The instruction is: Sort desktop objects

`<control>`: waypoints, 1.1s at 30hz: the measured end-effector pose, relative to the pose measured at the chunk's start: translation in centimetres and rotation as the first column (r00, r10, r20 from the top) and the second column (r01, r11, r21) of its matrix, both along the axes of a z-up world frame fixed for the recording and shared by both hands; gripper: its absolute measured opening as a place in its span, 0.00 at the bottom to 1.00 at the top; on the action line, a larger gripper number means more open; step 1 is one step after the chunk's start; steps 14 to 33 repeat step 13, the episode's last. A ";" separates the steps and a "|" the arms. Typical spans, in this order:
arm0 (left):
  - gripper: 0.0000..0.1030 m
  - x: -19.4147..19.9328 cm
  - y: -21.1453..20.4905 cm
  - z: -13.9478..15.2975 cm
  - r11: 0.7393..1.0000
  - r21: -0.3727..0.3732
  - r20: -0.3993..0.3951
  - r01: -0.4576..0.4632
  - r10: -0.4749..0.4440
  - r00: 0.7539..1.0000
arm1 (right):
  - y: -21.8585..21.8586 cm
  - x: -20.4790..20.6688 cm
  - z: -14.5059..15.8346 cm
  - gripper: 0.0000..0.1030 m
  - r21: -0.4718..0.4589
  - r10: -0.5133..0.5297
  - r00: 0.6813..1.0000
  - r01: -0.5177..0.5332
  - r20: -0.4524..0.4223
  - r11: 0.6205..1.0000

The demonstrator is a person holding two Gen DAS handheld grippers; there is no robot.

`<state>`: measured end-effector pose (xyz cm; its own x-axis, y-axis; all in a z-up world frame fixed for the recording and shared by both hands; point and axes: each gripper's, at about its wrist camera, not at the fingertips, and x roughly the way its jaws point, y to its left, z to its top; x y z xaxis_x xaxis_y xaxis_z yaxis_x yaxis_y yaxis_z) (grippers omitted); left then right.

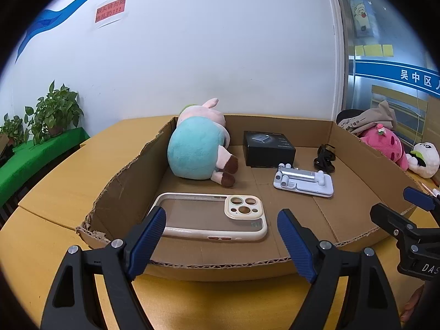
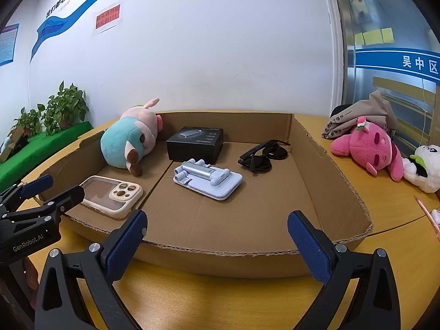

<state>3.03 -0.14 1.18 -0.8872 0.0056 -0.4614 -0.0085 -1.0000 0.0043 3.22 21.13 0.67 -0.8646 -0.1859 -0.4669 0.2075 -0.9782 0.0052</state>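
A shallow cardboard tray (image 1: 220,268) (image 2: 220,261) lies on the wooden table. In it are a cream phone case (image 1: 211,217) (image 2: 112,194), a teal and pink plush pig (image 1: 198,148) (image 2: 126,140), a black box (image 1: 268,148) (image 2: 195,143), a light grey phone stand (image 1: 304,180) (image 2: 207,180) and black sunglasses (image 1: 324,158) (image 2: 264,155). My left gripper (image 1: 221,232) (image 2: 52,189) is open and empty, over the tray's near edge by the phone case. My right gripper (image 2: 217,235) (image 1: 396,203) is open and empty at the tray's near edge.
A pink plush (image 2: 368,148) (image 1: 385,145), a white plush (image 2: 423,167) (image 1: 423,158) and a beige cloth bag (image 2: 363,115) lie on the table right of the tray. Potted plants (image 1: 55,112) (image 2: 64,107) stand on a green ledge at left. A white wall is behind.
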 end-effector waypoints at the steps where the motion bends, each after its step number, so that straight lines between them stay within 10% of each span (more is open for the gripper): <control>1: 0.81 0.0 0.1 0.0 1.000 -0.001 0.000 0.000 0.000 1.000 | 0.1 0.0 0.0 1.00 -0.001 0.000 1.000 0.000 0.000 1.000; 33: 0.81 -0.1 0.1 0.0 1.000 -0.008 0.000 -0.001 0.001 1.000 | 0.1 0.0 0.0 1.00 -0.002 0.001 1.000 -0.001 0.000 1.000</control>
